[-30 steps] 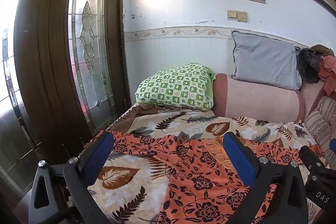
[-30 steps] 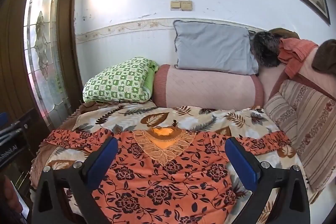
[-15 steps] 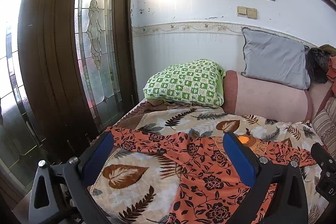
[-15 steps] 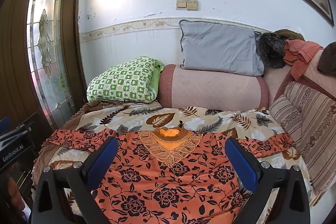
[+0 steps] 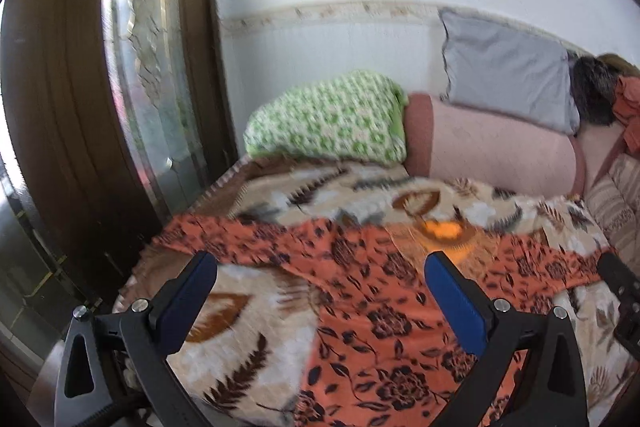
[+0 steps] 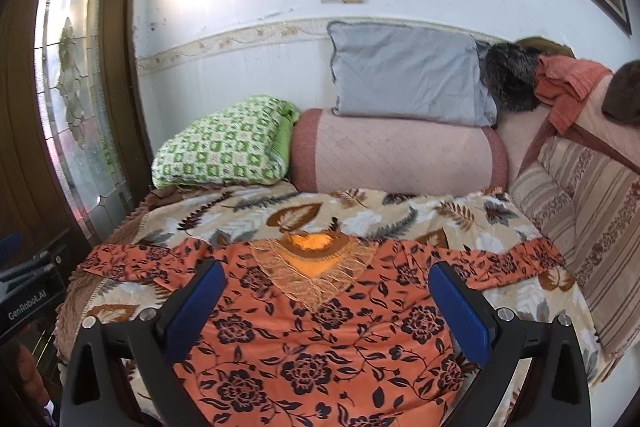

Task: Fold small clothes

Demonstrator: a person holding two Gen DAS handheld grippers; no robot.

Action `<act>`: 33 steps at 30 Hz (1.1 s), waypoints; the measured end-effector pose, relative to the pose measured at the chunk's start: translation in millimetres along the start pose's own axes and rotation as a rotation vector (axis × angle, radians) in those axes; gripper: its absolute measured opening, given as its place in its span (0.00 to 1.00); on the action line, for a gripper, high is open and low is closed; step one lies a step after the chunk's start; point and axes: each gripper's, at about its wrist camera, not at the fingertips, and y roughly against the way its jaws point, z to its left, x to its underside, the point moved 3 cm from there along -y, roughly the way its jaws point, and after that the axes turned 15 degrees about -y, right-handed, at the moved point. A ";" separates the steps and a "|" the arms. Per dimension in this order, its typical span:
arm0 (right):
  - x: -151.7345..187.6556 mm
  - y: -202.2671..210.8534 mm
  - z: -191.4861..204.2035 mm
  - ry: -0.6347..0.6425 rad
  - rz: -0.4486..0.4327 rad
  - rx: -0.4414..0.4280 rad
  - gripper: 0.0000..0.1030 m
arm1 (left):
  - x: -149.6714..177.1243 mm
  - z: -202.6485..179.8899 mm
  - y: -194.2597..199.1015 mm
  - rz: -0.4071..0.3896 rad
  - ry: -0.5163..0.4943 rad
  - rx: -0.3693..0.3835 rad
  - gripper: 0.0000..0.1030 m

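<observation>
On my far left the wooden door (image 6: 24,131) with its leaded glass panel (image 6: 76,75) is standing close against the bed's edge. My left gripper (image 5: 320,279) is hovering with its blue pads (image 5: 188,303) spread wide and nothing between them; this view is blurred. Below it the orange floral top (image 6: 320,339) is lying flat and face up on the leaf-print blanket (image 6: 248,211), its left sleeve (image 6: 132,259) reaching almost to the blanket's fringed edge. My right gripper (image 6: 326,291) is hanging over the garment's chest, also wide and empty, with the embroidered neckline (image 6: 312,263) just ahead. Behind are a green checked pillow (image 6: 224,147), a pink bolster (image 6: 396,155) and a grey pillow (image 6: 408,79) lining the wall. On the right, the right sleeve (image 6: 520,259) is ending near a striped cushion (image 6: 592,227).
</observation>
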 end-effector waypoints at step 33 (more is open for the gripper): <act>-15.2 -303.0 -589.1 -1.266 0.116 0.140 0.69 | 11.3 -166.2 -272.8 0.161 -0.144 0.153 1.00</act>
